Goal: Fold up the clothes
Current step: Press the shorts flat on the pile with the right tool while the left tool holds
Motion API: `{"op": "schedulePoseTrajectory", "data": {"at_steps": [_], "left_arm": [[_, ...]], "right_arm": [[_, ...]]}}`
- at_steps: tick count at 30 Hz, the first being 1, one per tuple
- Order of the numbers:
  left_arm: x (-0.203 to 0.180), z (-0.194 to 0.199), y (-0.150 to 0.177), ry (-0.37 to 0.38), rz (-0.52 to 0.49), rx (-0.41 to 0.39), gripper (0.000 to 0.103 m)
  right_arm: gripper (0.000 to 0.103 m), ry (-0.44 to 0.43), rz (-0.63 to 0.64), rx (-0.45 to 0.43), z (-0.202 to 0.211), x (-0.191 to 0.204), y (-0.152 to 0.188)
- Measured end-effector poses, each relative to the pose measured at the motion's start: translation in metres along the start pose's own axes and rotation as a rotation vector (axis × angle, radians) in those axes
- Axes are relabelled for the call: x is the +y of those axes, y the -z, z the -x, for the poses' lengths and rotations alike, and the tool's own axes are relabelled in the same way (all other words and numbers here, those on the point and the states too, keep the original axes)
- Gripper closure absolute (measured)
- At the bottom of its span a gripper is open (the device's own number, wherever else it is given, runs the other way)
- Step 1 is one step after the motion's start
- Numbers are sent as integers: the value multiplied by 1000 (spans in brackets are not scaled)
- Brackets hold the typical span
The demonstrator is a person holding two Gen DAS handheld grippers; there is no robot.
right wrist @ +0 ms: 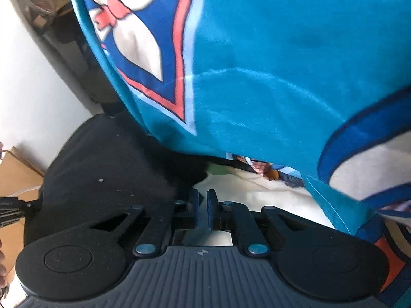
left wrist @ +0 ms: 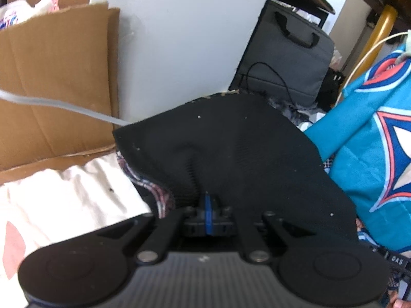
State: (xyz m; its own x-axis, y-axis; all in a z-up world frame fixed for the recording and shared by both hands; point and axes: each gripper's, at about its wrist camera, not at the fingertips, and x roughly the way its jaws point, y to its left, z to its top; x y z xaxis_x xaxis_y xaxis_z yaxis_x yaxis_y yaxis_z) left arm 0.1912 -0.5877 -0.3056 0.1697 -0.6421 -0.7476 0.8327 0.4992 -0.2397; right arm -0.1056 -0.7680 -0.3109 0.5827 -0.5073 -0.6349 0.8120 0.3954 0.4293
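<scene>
Here, the black garment (left wrist: 231,148) is the thing in your grip: your left tongs (left wrist: 208,200) stand closed on its ribbed edge, and the cloth puckers into a pinch right at the blue pads, then spreads away from them as a raised, tented sheet. Its far hem runs across the left wrist view just in front of a white wall panel (left wrist: 179,38); its left edge hangs over a strip of plaid fabric (left wrist: 156,192) and, beyond that, a crumpled cream sheet (left wrist: 66,192). To the right, the black garment's edge meets a teal printed cloth (left wrist: 364,138), which hangs close beside it and fills that whole side.

In the right wrist view, your right tongs (right wrist: 203,202) are drawn nearly together, with only a narrow slit between the blue pads; no cloth is seen between them. The black garment (right wrist: 108,164) lies just to their left, the cream sheet (right wrist: 257,192) directly ahead, and the teal printed cloth (right wrist: 269,64) hangs overhead, leaving only a low gap above the sheet.

Open room is scant: the bare cream sheet at the left of the left wrist view is the clearest stretch. Farther out stand a cardboard box (left wrist: 56,84) at the left, crossed by a grey cable (left wrist: 56,102), and a grey laptop bag (left wrist: 287,59) leaning behind the wall panel.
</scene>
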Motion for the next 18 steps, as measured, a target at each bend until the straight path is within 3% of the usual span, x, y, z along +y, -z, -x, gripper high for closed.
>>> {"op": "schedulePoseTrajectory", "data": {"at_steps": [6, 9, 14, 17, 18], "left_arm": [[-15, 22, 7, -16, -34, -29, 99], [-21, 33, 17, -5, -40, -47, 99], [-25, 38, 30, -3, -12, -57, 99], [-26, 38, 35, -15, -8, -44, 99], [-27, 40, 36, -18, -15, -44, 99]], "right_arm": [[95, -111, 90, -38, 0, 28, -4], [91, -211, 152, -10, -12, 50, -12], [89, -257, 236, 15, -43, 81, -19], [66, -241, 224, 32, -67, 86, -20], [65, -238, 227, 33, -70, 88, -20]]}}
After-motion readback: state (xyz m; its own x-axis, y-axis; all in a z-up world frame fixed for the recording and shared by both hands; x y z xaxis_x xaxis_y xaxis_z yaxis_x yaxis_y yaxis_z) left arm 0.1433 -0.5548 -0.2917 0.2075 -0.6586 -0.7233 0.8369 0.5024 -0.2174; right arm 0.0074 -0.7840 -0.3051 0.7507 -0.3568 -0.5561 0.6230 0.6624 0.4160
